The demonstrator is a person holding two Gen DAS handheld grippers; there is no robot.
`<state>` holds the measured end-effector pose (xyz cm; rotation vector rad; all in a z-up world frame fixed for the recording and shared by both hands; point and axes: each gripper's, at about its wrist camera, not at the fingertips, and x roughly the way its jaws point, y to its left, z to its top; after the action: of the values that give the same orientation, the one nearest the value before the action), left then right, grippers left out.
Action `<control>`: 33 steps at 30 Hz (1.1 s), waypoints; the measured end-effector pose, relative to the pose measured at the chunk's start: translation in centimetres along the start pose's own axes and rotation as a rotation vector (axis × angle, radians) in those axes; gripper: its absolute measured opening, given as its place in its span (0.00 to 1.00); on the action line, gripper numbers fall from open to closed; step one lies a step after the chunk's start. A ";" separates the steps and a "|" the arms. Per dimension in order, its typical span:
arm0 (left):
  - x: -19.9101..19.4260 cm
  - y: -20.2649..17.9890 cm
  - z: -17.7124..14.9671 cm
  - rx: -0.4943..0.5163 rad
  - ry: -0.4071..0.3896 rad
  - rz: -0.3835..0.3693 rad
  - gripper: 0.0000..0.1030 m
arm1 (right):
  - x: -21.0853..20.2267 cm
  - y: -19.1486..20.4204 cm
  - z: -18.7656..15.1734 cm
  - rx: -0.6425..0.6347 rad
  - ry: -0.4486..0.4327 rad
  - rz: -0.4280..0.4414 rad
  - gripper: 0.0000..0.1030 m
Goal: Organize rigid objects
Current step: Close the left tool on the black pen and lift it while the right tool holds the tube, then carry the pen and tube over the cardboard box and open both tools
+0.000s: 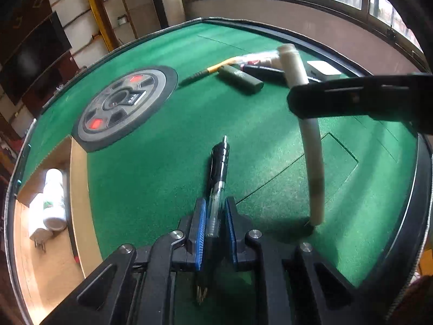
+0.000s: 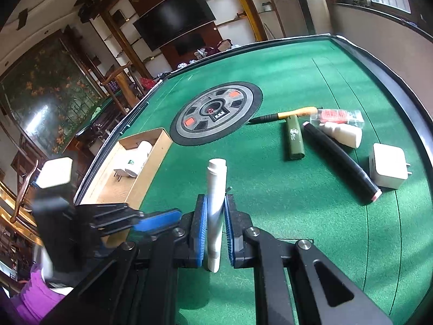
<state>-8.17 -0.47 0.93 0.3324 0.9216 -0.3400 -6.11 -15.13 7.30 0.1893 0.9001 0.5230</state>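
Observation:
In the left wrist view my left gripper (image 1: 215, 203) is shut on a black and clear pen (image 1: 220, 162), its blue pads against the barrel; the pen points away over the green felt table (image 1: 162, 176). My right gripper (image 2: 215, 197) is shut on a white tube (image 2: 216, 173) that stands nearly upright between its pads. The same white tube (image 1: 315, 162) shows in the left wrist view, crossed by the right gripper (image 1: 300, 103), with its lower end just above the felt. The left gripper (image 2: 162, 220) shows at the lower left of the right wrist view.
A wooden box (image 2: 159, 146) at the table's left edge holds a white bottle (image 2: 138, 154) and a white plug (image 2: 121, 168). A round control disc (image 2: 216, 113) sits mid-table. Further right lie an orange-black pen (image 2: 281, 116), green lighter (image 2: 293, 140), black tube (image 2: 341, 159), small white bottle (image 2: 343, 134) and white charger (image 2: 387, 168).

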 end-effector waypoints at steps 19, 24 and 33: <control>-6.3 5.3 -2.4 -0.336 -0.112 -0.225 0.09 | 5.6 0.3 -1.3 -0.025 0.093 -0.159 0.39; -9.0 9.0 -4.0 -0.425 -0.161 -0.207 0.09 | 7.3 3.2 -1.9 -0.148 0.116 -0.259 0.37; -9.6 19.3 -7.6 -0.562 -0.121 0.006 0.10 | 7.4 3.3 -1.0 -0.047 0.160 -0.036 0.12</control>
<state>-10.85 21.44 7.08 -0.2000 0.8579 -0.0842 -4.30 -8.60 2.80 0.0888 1.0441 0.5306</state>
